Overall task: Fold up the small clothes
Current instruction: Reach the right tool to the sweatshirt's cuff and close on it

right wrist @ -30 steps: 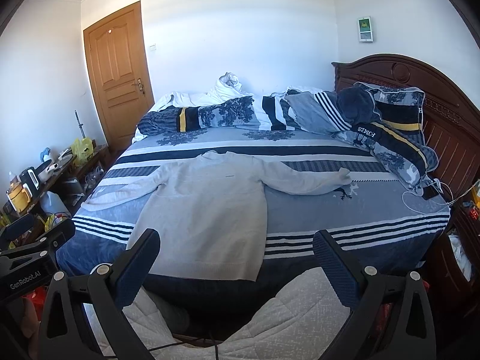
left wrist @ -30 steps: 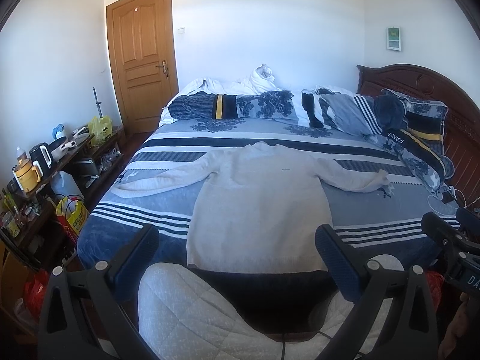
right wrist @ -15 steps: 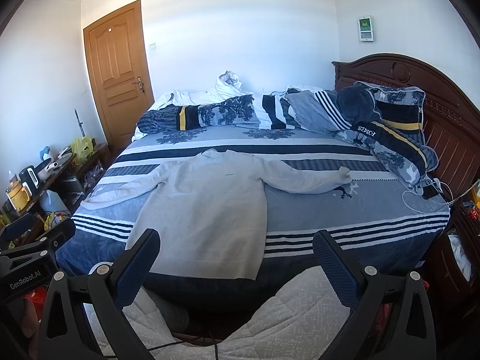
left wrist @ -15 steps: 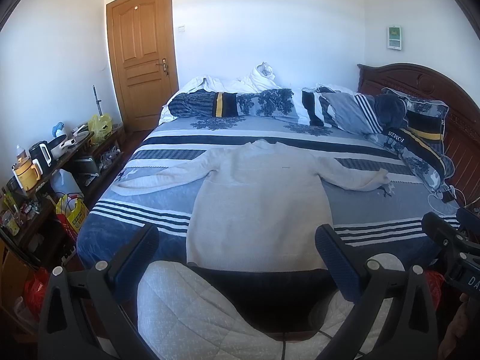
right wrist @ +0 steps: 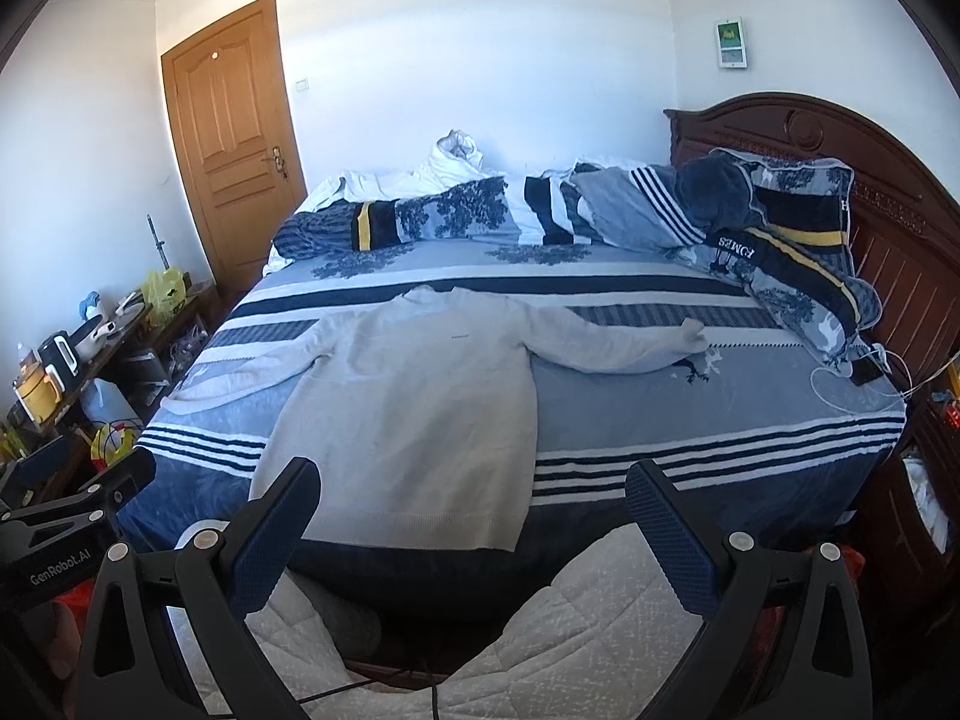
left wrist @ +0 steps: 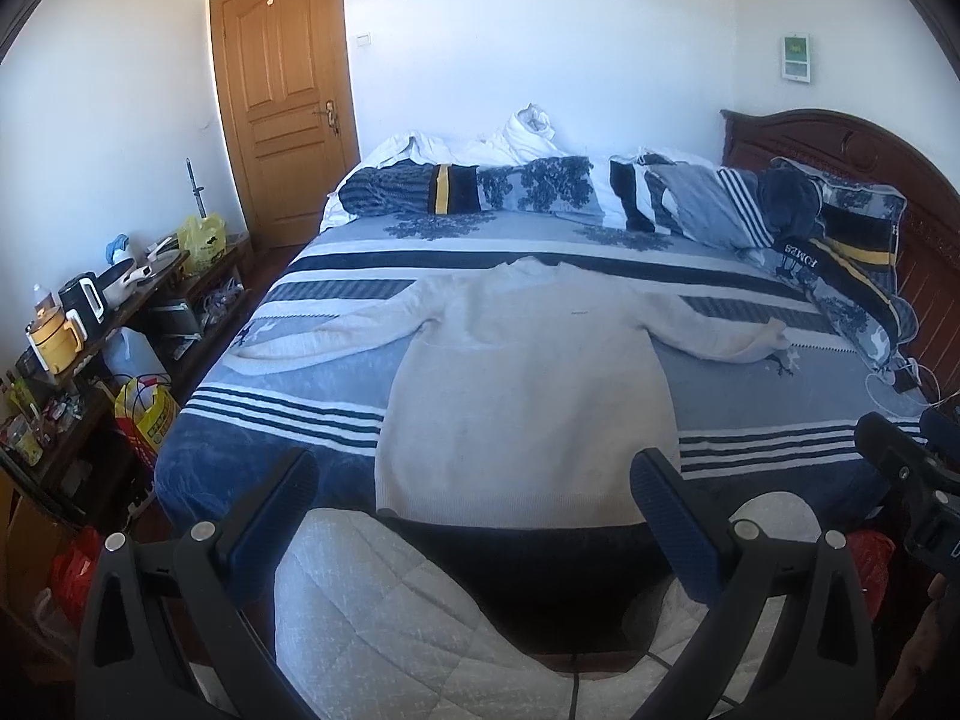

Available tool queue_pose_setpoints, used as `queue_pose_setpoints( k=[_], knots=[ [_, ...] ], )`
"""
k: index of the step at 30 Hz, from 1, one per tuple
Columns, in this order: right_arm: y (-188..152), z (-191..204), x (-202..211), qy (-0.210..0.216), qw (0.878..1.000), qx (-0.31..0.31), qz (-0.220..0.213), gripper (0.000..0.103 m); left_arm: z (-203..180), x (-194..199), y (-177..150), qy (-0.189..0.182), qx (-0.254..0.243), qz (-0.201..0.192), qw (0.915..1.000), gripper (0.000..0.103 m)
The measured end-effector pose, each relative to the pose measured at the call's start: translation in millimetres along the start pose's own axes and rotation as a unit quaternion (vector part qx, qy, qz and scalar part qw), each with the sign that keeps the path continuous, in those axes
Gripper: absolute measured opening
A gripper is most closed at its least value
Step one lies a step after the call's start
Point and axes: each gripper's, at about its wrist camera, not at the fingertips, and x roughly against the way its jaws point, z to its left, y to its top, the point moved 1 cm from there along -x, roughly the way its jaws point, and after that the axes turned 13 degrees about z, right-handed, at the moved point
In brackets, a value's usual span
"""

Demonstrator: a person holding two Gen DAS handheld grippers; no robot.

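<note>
Sweater [left wrist: 528, 384] first: a pale, long-sleeved knit lies flat on the bed [left wrist: 750, 414], front down or up I cannot tell, its collar toward the far bedding and its hem at the near edge of the mattress. Both sleeves are spread out to the sides, the one on the right reaching toward the pillows [left wrist: 840, 252] stacked against the dark wooden headboard [right wrist: 852, 144]. The bedspread under it is blue-grey with white and navy stripes. A rumpled roll of patterned duvet [right wrist: 432, 216] runs along the far side. Both grippers hover short of the bed, above the person's quilted light trousers [left wrist: 384, 618], touching no cloth. The left gripper [left wrist: 474, 492] has its jaws spread wide and empty, and the right gripper [right wrist: 468, 498] likewise holds its jaws wide apart with nothing between them. From the right wrist view the left tool shows at the lower left edge. A wooden door [left wrist: 282, 84] stands shut in the far corner, and a low shelf [left wrist: 126, 300] along the left wall is crowded with a kettle, bottles and yellow bags.
</note>
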Motion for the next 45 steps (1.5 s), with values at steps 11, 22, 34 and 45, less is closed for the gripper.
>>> queue_pose_setpoints(
  k=[11,22,34,45],
  knots=[
    [29,-17,-68,0.032,0.999,-0.015,0.025,0.103,-6,-78,34,0.013,0.000,0.060,0.9981,0.103],
    [94,-87,-182,0.057,0.992,-0.090,0.065,0.094,-62,-180,109,-0.027,-0.014,0.093,0.9952,0.103],
    [161,-236,-325,0.030,0.971,-0.198,0.133,0.080,-169,-305,164,-0.099,-0.044,0.144,0.9836,0.103],
    [261,-377,-482,-0.080,0.950,-0.236,0.191,0.080,-218,-384,172,-0.119,-0.058,0.180,0.9747,0.103]
  ],
)
